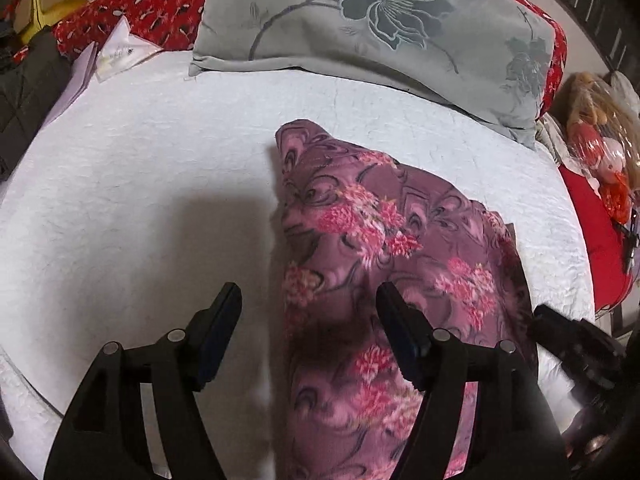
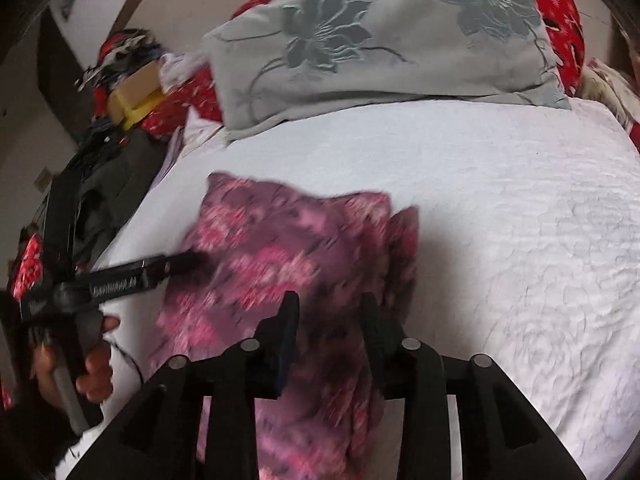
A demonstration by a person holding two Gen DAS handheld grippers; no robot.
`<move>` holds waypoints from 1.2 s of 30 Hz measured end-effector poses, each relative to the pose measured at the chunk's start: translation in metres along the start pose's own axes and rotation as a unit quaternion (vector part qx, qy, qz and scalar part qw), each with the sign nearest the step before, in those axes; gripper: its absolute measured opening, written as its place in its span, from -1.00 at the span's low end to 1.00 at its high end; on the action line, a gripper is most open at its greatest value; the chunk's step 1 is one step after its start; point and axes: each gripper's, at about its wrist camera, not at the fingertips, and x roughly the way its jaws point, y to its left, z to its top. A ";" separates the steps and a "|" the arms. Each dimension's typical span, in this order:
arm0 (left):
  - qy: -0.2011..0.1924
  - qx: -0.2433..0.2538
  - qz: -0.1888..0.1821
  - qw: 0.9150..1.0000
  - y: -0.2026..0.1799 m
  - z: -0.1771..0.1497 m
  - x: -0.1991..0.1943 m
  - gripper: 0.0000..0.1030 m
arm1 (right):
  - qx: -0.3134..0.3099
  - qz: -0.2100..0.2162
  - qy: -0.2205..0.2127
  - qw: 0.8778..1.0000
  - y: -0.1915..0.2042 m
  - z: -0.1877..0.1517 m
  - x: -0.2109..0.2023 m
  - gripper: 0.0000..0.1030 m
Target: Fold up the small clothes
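A purple fleece garment with pink flowers [image 1: 380, 248] lies partly folded on the white quilted bed cover [image 1: 140, 184]. My left gripper [image 1: 310, 300] is open above the garment's left edge, one finger over the cover and one over the cloth. My right gripper [image 2: 330, 312] is open and empty just above the garment [image 2: 288, 256], which looks blurred in the right wrist view. The left gripper's body [image 2: 120, 276] shows in the right wrist view at the garment's left side, and part of the right gripper [image 1: 576, 340] shows at the right edge of the left wrist view.
A grey pillow with a flower print [image 1: 360, 28] lies at the head of the bed over a red patterned blanket [image 1: 132, 12]. Dark clothing [image 2: 112, 184] and boxes [image 2: 136, 96] sit at the left side. Stuffed toys [image 1: 600, 148] lie at the right side.
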 end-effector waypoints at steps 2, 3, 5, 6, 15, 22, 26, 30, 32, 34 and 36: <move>0.002 -0.001 0.003 1.000 0.001 -0.002 -0.003 0.36 | -0.007 -0.016 0.017 1.000 -0.001 -0.008 0.010 -0.28; 0.003 -0.002 0.005 1.000 0.002 -0.003 -0.004 0.36 | -0.007 -0.030 0.034 0.999 -0.003 -0.012 0.019 -0.24; 0.003 0.000 0.009 1.000 0.003 -0.005 -0.010 0.36 | 0.008 -0.054 0.058 0.997 -0.012 -0.019 0.029 0.01; 0.000 0.004 0.010 1.000 0.004 -0.006 -0.015 0.36 | 0.024 -0.047 0.052 0.997 -0.016 -0.019 0.024 0.02; 0.039 0.040 0.005 0.998 0.000 -0.051 0.003 0.43 | -0.045 -0.082 0.081 0.992 0.003 -0.031 0.011 0.12; 0.024 0.005 -0.006 1.000 0.020 -0.043 -0.018 0.54 | -0.066 -0.106 0.067 0.990 0.004 -0.014 -0.011 0.30; 0.016 -0.002 -0.007 1.000 0.024 -0.049 -0.020 0.54 | -0.099 -0.112 0.072 0.986 0.007 -0.018 -0.014 0.32; 0.048 -0.010 -0.005 0.999 0.026 -0.064 0.006 0.65 | -0.098 -0.126 0.097 0.982 -0.008 -0.048 0.008 0.35; 0.043 -0.022 -0.002 0.999 0.029 -0.064 0.004 0.73 | -0.061 -0.134 0.074 0.986 -0.021 -0.055 0.003 0.67; 0.046 -0.026 -0.002 0.999 0.030 -0.064 -0.003 0.72 | -0.032 -0.139 0.077 0.987 -0.028 -0.055 -0.002 0.78; 0.037 -0.016 0.008 0.999 0.027 -0.066 -0.011 0.72 | -0.024 -0.153 0.076 0.985 -0.029 -0.056 -0.011 0.78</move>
